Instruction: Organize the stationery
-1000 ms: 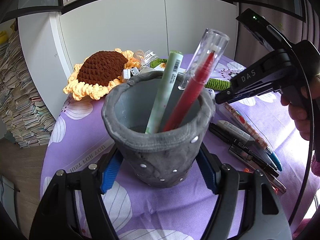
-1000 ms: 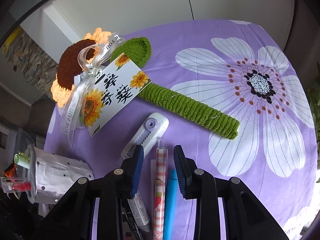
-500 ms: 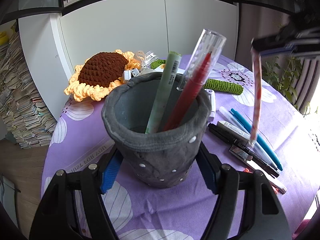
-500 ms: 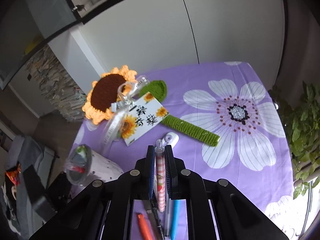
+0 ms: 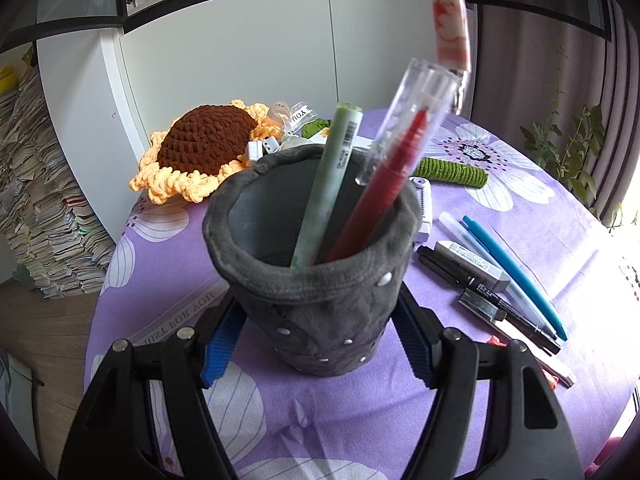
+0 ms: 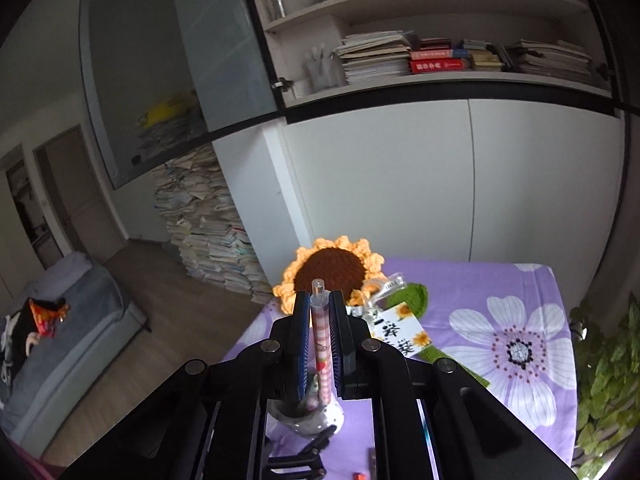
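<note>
My left gripper (image 5: 318, 344) is shut on the grey fabric pen holder (image 5: 320, 280), which stands upright on the purple tablecloth (image 5: 160, 264). A green pen (image 5: 328, 184) and a red pen with a clear cap (image 5: 384, 188) stand in it. My right gripper (image 6: 320, 340) is shut on a pink checked pen (image 6: 322, 344). In the left wrist view that pen (image 5: 448, 20) hangs point down above the holder's right rim. The holder (image 6: 308, 416) shows below the right gripper's fingers.
Several pens and markers (image 5: 492, 276) lie on the cloth right of the holder, with a white correction tape (image 5: 425, 208) behind them. A crocheted sunflower (image 5: 204, 148) with a green stem (image 5: 452, 172) lies at the back. White cabinets (image 6: 440, 184) stand behind the table.
My right gripper closed on the pink checked pen, lifted it off the cloth and carried it left and up, over the holder. The left gripper and holder stayed still.
</note>
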Motion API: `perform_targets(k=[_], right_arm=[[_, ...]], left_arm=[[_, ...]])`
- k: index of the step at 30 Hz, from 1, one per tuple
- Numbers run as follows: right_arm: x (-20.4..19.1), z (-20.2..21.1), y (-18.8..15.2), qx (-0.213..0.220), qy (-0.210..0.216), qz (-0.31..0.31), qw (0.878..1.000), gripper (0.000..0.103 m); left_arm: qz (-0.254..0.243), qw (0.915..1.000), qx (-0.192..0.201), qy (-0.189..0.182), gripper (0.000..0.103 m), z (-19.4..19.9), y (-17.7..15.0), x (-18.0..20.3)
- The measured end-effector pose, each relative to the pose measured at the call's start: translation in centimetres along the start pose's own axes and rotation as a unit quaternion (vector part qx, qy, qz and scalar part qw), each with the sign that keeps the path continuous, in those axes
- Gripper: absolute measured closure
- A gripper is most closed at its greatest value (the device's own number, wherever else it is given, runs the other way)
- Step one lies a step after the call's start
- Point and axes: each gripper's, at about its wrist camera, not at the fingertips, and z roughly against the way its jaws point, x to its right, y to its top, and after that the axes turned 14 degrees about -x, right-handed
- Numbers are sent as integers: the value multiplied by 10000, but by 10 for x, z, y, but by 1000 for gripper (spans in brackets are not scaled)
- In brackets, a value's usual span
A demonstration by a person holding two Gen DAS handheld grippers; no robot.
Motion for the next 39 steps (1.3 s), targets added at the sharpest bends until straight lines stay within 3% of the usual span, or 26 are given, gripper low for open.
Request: perform_targets(k=[10,20,30,33,39], right_arm=[[-21,-18,13,149,191,310,9992,93],[-14,-51,4,-204,190,252,9993,93],[-8,-39,0,-121,156,249,9995,94],[7,-46,-6,-363,248,20,9990,94],[61,-86,-47,-1578,-26,-587,9857,94]], left_arm=[[-1,10000,-16,-19,33,-1,1,-1],[5,10000,-13,-38,33,-3,2,1],[4,10000,-14,-31,33,-3,2,1],[0,10000,-7,-33,33,-3,2,1],[5,10000,-5,-43,33,-3,2,1]])
